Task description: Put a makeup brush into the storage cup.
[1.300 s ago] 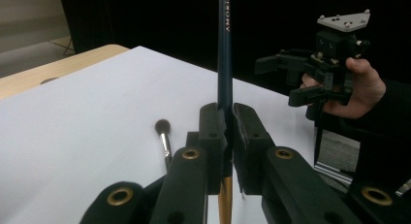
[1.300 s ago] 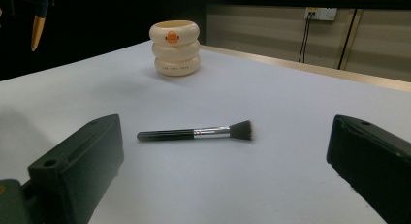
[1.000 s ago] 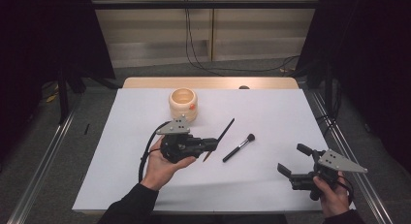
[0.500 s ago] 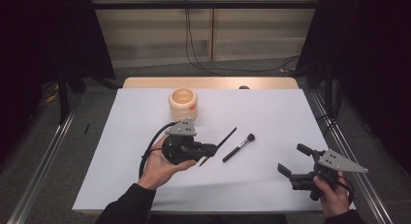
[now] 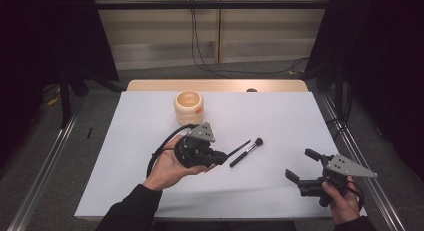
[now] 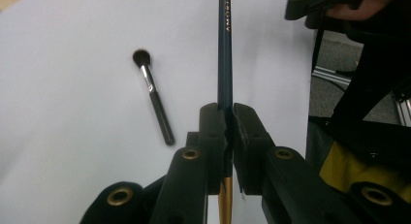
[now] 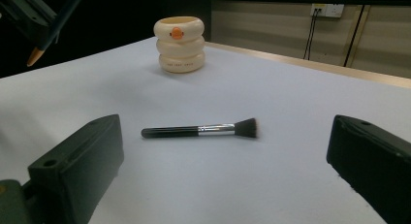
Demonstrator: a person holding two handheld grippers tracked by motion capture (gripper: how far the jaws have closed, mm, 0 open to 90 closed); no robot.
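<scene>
At centre frame, the left gripper [image 5: 220, 157] clamps a dark pencil [image 6: 225, 64] tight between its jaws, raised over the white table [image 5: 280, 116]. A makeup brush [image 5: 247, 152] lies just right of it; the right gripper [image 5: 300, 166], lower right, stands wide open and empty; a cream ringed cup [image 5: 189, 107] sits above

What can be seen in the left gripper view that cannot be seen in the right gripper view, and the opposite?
Left gripper view alone: the left gripper's jaws closed on a dark pencil, close enough to read lettering on its shaft. Right gripper view alone: the cream ringed holder standing upright on the white table, framed by the right gripper's wide-open jaws. Both share the makeup brush lying flat on the table, and the pencil, whose tip appears at the upper left of the right gripper view.
</scene>
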